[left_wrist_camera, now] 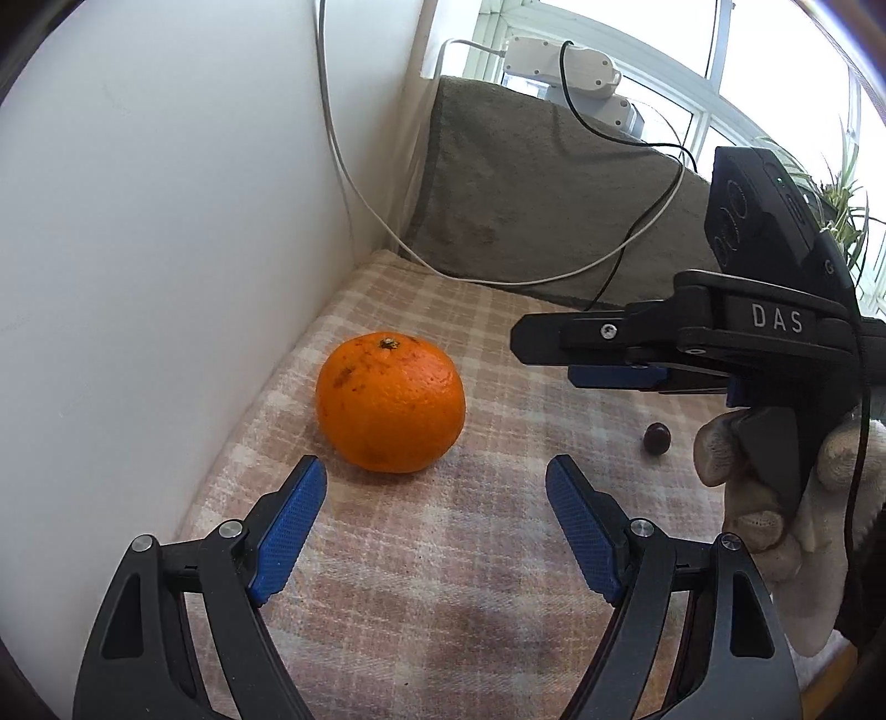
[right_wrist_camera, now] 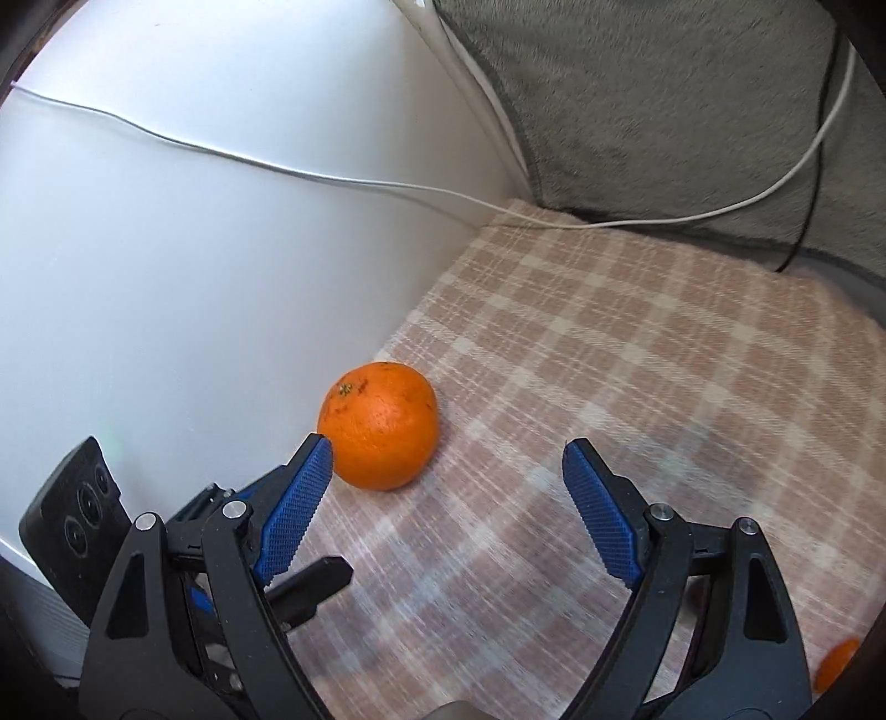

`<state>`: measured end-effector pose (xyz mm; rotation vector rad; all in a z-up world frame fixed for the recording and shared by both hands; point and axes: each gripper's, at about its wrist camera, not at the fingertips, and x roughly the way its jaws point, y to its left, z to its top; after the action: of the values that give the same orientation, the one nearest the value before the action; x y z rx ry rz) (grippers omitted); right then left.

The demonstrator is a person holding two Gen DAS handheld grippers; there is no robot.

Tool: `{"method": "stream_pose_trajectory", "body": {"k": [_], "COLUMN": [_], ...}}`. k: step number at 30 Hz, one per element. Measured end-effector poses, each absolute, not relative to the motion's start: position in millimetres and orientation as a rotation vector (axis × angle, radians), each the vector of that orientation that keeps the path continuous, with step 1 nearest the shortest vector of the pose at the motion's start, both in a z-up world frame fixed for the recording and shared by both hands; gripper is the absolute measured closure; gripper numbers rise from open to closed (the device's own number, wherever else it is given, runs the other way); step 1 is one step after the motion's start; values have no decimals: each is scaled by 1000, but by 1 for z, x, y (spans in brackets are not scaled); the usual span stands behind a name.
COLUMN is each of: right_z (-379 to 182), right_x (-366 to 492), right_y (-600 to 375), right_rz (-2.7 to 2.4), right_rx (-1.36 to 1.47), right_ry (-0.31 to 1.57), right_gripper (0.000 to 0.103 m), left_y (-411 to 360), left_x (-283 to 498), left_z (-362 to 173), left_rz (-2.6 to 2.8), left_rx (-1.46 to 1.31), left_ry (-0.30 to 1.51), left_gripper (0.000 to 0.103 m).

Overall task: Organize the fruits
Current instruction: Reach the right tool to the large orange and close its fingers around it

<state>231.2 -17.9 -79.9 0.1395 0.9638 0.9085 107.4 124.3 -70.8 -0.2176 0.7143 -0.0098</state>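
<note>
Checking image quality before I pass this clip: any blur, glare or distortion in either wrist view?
Left wrist view: sharp on the orange and checked cloth; the window at top right is blown out white; fisheye bends the wall edge. Right wrist view: motion smear across the cloth in the foreground, the orange slightly soft, corners vignetted dark.

A pink plaid blanket (left_wrist_camera: pixel 443 554) covers the surface; an orange (left_wrist_camera: pixel 390 401) lies at its centre, a small dark fruit (left_wrist_camera: pixel 657 438) toward three o'clock.

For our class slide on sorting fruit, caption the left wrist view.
Open left claw faces an orange on a checked cloth, right claw alongside.
</note>
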Motion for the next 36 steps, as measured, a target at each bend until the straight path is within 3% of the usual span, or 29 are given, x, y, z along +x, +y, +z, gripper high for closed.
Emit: {"method": "stream_pose_trajectory", "body": {"k": [10, 13, 15, 28, 31, 36], "right_z": [-95, -99, -101, -123, -122, -121], "right_x": [247, 253, 256, 266, 265, 252], "right_y": [9, 16, 19, 37, 37, 40], "right_rz": [976, 995, 1000, 1022, 1042, 1037], "right_rx": [223, 266, 280, 347, 354, 314], "right_ry": [1046, 1066, 1076, 1148, 1147, 1119], "right_gripper": [16, 16, 17, 31, 40, 40], "left_y": [135, 138, 140, 142, 143, 143], "left_x": [113, 115, 117, 127, 127, 127], "left_z": [-75, -76, -78, -87, -88, -89], "left_rz": [-6, -19, -17, -23, -25, -18], "left_rx": [-246, -268, -274, -282, -288, -287], "left_ry": [722, 734, 738, 771, 770, 773], "left_gripper": [23, 33, 34, 44, 44, 48]}}
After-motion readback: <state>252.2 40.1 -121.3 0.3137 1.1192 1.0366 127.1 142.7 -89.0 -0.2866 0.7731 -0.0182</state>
